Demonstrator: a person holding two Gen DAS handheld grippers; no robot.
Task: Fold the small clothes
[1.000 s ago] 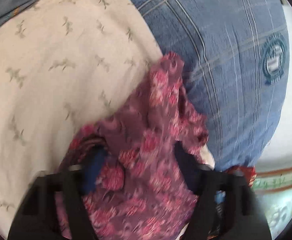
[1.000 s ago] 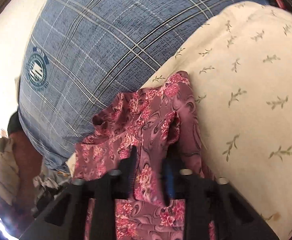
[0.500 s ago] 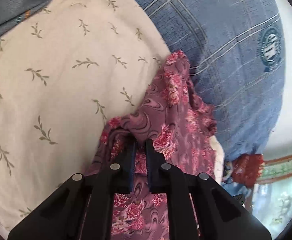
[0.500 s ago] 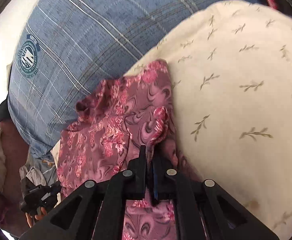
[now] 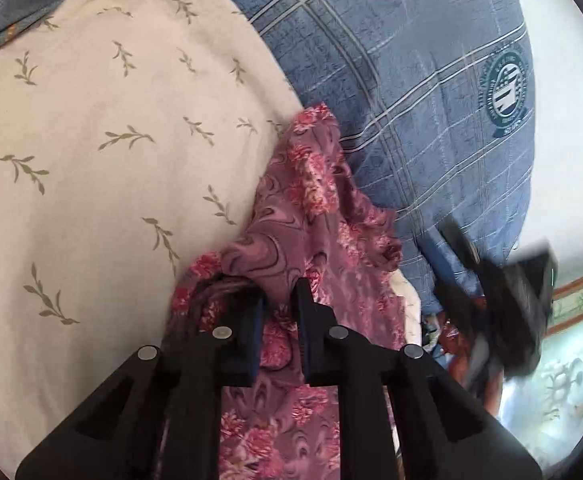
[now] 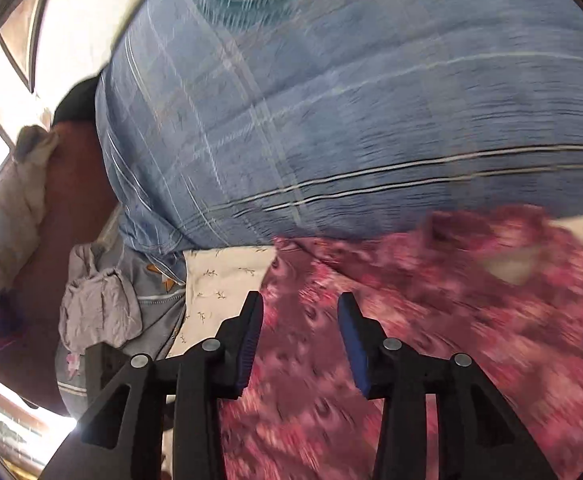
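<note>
While the left gripper (image 5: 277,300) is pinching a bunched fold of the maroon floral garment (image 5: 315,220), the right gripper (image 6: 299,320) is hanging over the same cloth with its jaws spread and nothing between them. In the left wrist view the garment is lying crumpled at the seam where the cream leaf-print sheet (image 5: 111,160) is meeting the blue plaid pillow (image 5: 411,80), trailing from 12 o'clock of the left fingertips down under the tool at 6. The right gripper is showing there too as a dark blur at 3 o'clock, well apart from the pinch.

In the right wrist view the garment (image 6: 471,320) is spreading from between the fingers out to 3 o'clock, all motion-blurred, with the pillow (image 6: 351,120) filling 12 o'clock. A grey clothes heap (image 6: 99,308) is sitting at 9 o'clock, off the work area.

Step in hand, as I'm judging it: getting two corner holds so the piece can be pulled flat, so the folding proper isn't started yet. One hold is made, the second is pending. The next move is calling for the right tool to find a free hem or corner away from the left pinch, close on a single layer, then both pulling apart to take out the bunching. Which edge is which, I cannot tell through the blur.
</note>
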